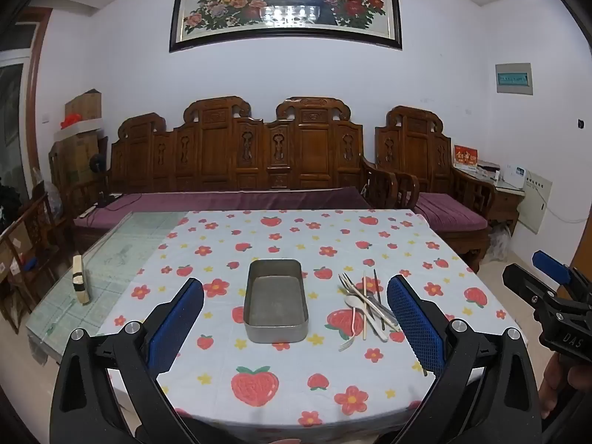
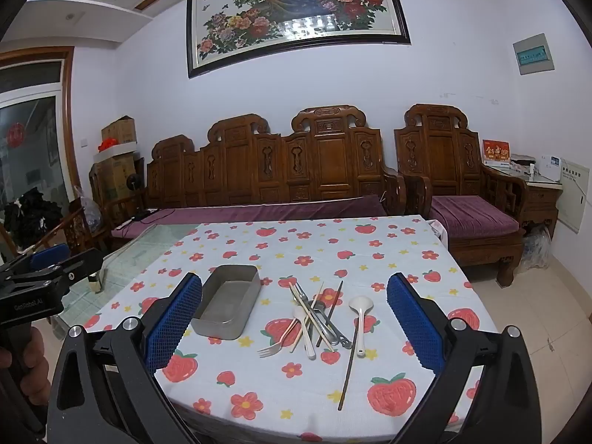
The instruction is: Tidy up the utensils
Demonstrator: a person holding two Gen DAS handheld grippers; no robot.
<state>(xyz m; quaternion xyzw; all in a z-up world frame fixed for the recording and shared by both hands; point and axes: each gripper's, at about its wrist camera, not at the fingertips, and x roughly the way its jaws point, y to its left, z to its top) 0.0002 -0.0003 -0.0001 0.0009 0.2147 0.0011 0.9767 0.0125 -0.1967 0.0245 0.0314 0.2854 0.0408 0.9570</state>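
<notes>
An empty grey metal box (image 1: 275,301) sits on the strawberry-print tablecloth (image 1: 281,381); it also shows in the right wrist view (image 2: 227,303). Right of it lies a pile of utensils (image 1: 364,305): forks, spoons and chopsticks, also seen in the right wrist view (image 2: 318,318). A white spoon (image 2: 360,320) and a dark chopstick (image 2: 348,366) lie apart at the pile's right. My left gripper (image 1: 296,292) is open and empty, above the table's near edge in front of the box. My right gripper (image 2: 294,292) is open and empty, in front of the pile.
A pale wooden block (image 1: 80,277) stands on the bare glass tabletop (image 1: 111,259) at left. A carved wooden sofa (image 1: 236,155) with purple cushions runs behind the table. An armchair (image 2: 458,185) and side table (image 2: 540,192) stand at back right.
</notes>
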